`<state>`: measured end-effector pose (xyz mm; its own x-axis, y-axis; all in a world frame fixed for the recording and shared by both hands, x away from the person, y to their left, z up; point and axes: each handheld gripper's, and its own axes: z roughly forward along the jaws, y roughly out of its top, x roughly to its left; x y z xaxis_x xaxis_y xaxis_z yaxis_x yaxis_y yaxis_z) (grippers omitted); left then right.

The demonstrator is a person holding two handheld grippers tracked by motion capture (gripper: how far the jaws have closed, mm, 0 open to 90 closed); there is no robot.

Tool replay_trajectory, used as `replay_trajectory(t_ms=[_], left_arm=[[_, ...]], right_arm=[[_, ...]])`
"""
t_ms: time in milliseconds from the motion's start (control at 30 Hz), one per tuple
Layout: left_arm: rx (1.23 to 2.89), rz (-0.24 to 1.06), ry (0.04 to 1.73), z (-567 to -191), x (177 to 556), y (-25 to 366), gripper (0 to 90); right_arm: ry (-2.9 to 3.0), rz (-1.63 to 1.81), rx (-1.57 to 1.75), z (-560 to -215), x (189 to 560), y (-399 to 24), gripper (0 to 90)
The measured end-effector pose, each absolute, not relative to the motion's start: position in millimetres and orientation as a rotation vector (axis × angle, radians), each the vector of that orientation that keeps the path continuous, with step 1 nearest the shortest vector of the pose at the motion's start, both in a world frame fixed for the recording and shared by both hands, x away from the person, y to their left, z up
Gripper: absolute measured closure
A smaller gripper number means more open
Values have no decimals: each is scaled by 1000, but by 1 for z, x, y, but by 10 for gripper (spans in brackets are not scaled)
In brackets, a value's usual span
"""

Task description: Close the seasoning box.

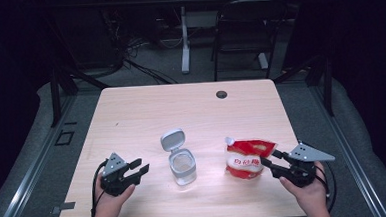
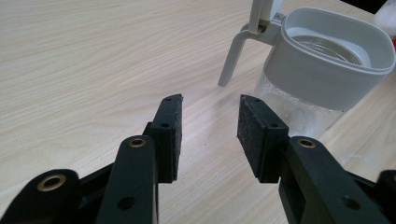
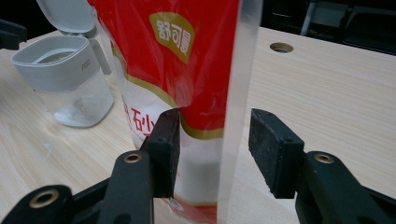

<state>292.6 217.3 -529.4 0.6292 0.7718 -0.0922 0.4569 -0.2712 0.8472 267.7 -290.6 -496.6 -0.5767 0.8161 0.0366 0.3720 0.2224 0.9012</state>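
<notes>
A red and white pouch (image 1: 244, 158) with a white spout stands on the table's near right. In the right gripper view the pouch (image 3: 187, 60) has its clear side seam between the jaws of my right gripper (image 3: 215, 114), and a gap shows beside the right pad. My right gripper (image 1: 269, 158) is open at the pouch's right edge. A clear jar (image 1: 182, 166) with a grey rim and its flip lid (image 1: 173, 139) raised stands in the middle. My left gripper (image 1: 140, 167) lies open left of the jar (image 2: 327, 70), with bare table between its jaws (image 2: 210, 100).
The wooden table (image 1: 181, 104) has a round cable hole (image 1: 222, 94) near its far edge. Behind it stand a black chair (image 1: 242, 26) and a white desk leg (image 1: 184, 39). Bare wood stretches across the far half and the left side.
</notes>
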Motion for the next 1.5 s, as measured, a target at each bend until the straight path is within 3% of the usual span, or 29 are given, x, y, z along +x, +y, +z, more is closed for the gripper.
replay_trajectory(t_ms=[467,1033,1500], left_arm=[[1918,425,989,-530,293,218,606],[1922,430,1000,-531,295,220,611],[1929,434,1001,-530,295,221,616]], right_arm=[[2130,1359,1038,-499,284,-279,540],[2137,1281,967,-497,273,-264,826],[2053,1203,989,-498,270,-259,875]])
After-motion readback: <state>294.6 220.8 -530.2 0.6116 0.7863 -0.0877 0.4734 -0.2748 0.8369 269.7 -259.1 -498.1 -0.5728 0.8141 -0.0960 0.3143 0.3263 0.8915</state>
